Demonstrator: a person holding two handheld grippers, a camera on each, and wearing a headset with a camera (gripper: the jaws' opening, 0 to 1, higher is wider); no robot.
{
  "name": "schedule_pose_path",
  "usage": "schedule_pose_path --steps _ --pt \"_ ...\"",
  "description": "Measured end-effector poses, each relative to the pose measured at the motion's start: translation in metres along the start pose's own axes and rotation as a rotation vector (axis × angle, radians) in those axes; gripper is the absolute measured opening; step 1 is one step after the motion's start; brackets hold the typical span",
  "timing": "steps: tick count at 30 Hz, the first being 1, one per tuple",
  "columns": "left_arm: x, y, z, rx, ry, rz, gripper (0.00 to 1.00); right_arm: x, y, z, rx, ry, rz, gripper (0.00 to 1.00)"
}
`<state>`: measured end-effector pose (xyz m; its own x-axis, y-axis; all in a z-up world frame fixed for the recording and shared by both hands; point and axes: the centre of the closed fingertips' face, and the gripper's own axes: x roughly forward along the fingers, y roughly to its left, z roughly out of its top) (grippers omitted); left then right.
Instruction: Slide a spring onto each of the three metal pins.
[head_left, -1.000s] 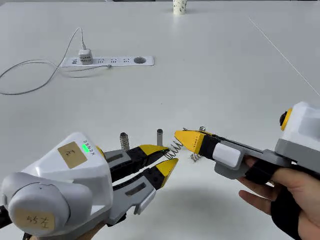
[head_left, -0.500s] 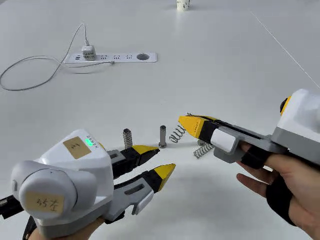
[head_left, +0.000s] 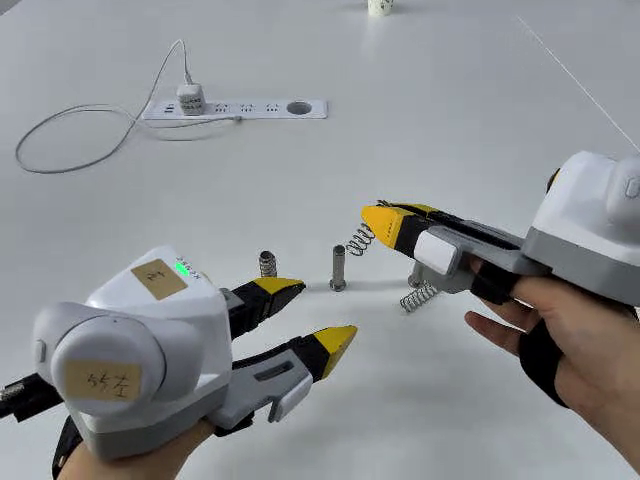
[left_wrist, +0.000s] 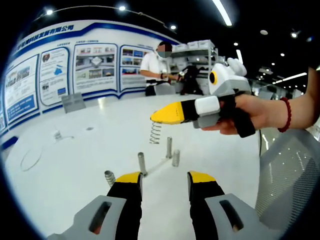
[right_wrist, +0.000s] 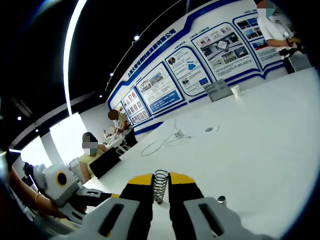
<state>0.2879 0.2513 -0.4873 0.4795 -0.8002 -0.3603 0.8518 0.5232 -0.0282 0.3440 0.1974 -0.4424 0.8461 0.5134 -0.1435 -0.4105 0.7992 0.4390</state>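
The right gripper (head_left: 376, 220) is clamping 1 spring, the held spring (head_left: 360, 240), between its yellow tips. It is holding that spring clear of the white table (head_left: 450, 120), above and just to the right of the bare middle pin (head_left: 338, 268). In the right gripper view, the held spring (right_wrist: 160, 186) is standing upright between the drawn-in jaws.

The left gripper (head_left: 310, 315) is hovering low on the near side of the 3 pins, with its jaws spread apart and nothing between them.

The sprung pin (head_left: 267, 263), at the left end of the row in the head view, is carrying 1 spring over its shaft. The third pin (left_wrist: 169, 146) is standing bare, with a loose spring (head_left: 421, 296) lying on the table just beside it.

A power strip (head_left: 235, 108) is lying well beyond the pins.
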Motion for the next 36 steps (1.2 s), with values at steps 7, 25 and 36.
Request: schedule_pose_path --steps 7,25,36 --pt "-0.003 0.005 -0.003 -0.022 0.011 0.029 0.46 0.009 -0.003 -0.003 -0.083 0.01 -0.029 0.12" --pt "-0.009 0.029 -0.006 -0.06 0.012 0.119 0.67 0.03 -0.01 -0.013 -0.308 0.074 -0.085 0.12" --pt "-0.008 0.029 -0.01 -0.07 0.016 0.116 0.81 0.034 -0.007 -0.026 -0.428 0.122 -0.087 0.12"
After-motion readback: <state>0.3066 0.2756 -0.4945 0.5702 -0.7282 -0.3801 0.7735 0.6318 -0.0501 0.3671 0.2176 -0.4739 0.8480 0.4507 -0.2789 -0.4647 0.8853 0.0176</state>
